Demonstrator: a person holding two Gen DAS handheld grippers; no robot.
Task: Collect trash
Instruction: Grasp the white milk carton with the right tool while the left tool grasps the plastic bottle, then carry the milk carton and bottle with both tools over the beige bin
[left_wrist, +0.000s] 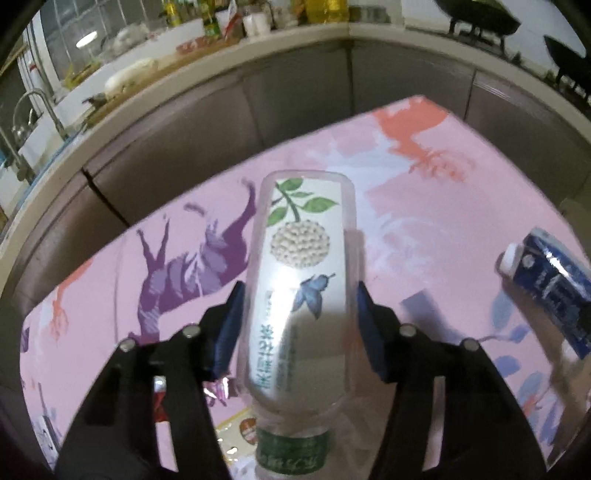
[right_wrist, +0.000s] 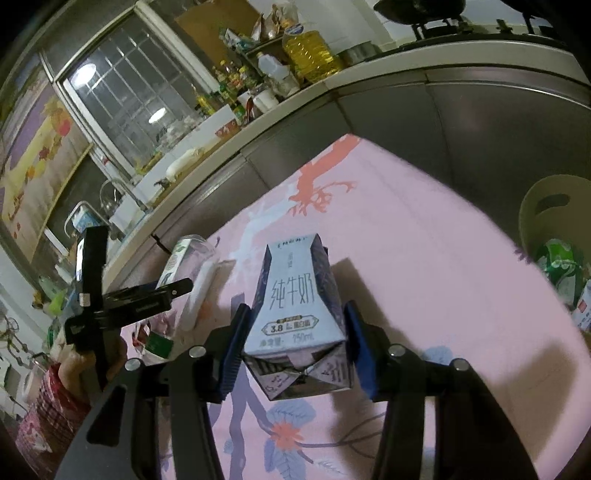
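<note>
- Our left gripper (left_wrist: 301, 325) has its blue pads against both sides of the clear plastic bottle (left_wrist: 303, 280), green cap toward us, over the middle of the pink tablecloth (left_wrist: 424, 229).
- Our right gripper (right_wrist: 295, 347) is clamped on the blue-and-white milk carton (right_wrist: 295, 314), lifted above the cloth near its front edge.
- A pale green bin (right_wrist: 554, 236) holding wrappers stands off the table's right edge.
</note>
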